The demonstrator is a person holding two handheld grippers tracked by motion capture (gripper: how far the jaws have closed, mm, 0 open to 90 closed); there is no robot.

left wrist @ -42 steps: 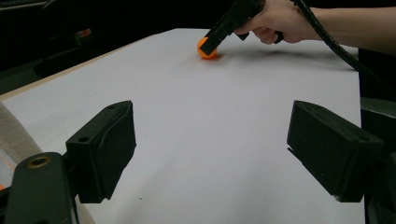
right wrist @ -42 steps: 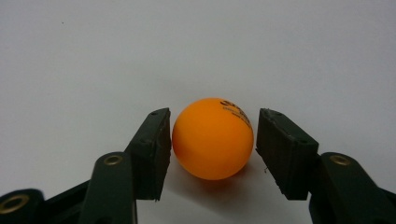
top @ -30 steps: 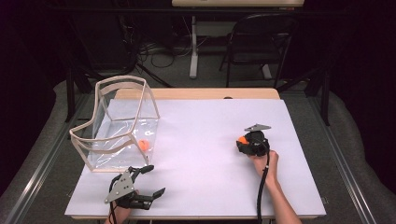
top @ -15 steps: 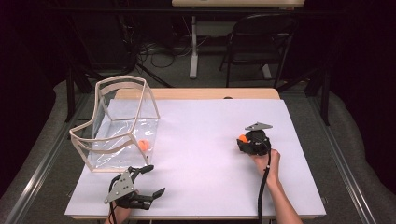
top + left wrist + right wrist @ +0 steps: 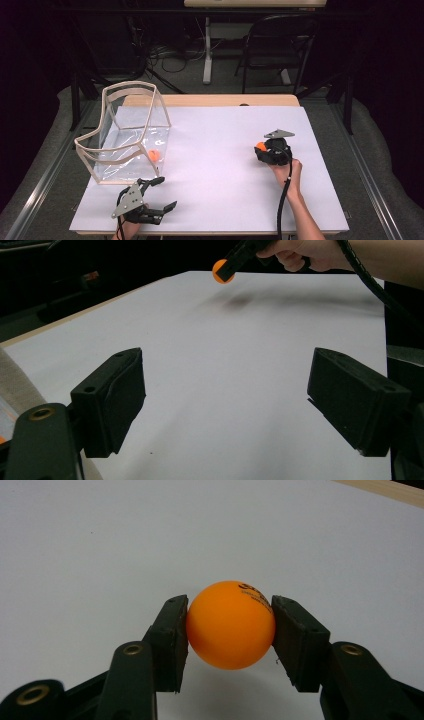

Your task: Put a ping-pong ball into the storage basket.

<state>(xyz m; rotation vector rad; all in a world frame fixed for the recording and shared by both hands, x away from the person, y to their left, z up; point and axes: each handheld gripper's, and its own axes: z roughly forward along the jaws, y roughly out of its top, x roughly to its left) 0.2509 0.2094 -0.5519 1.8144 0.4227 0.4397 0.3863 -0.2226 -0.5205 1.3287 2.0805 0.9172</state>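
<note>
The right gripper (image 5: 231, 630) has its fingers (image 5: 170, 640) pinching an orange ball (image 5: 231, 625), one pad on each side, with the ball held just above the white bench (image 5: 220, 150); a shadow lies beneath it. In the high view this gripper (image 5: 263, 150) sits toward the right of the bench, ball at its tip. The left gripper (image 5: 227, 405) rests near the front edge with its fingers (image 5: 112, 400) spread wide and nothing between them. Just beyond them stands a clear bin (image 5: 125, 135) with a second orange ball (image 5: 154, 155) inside.
</note>
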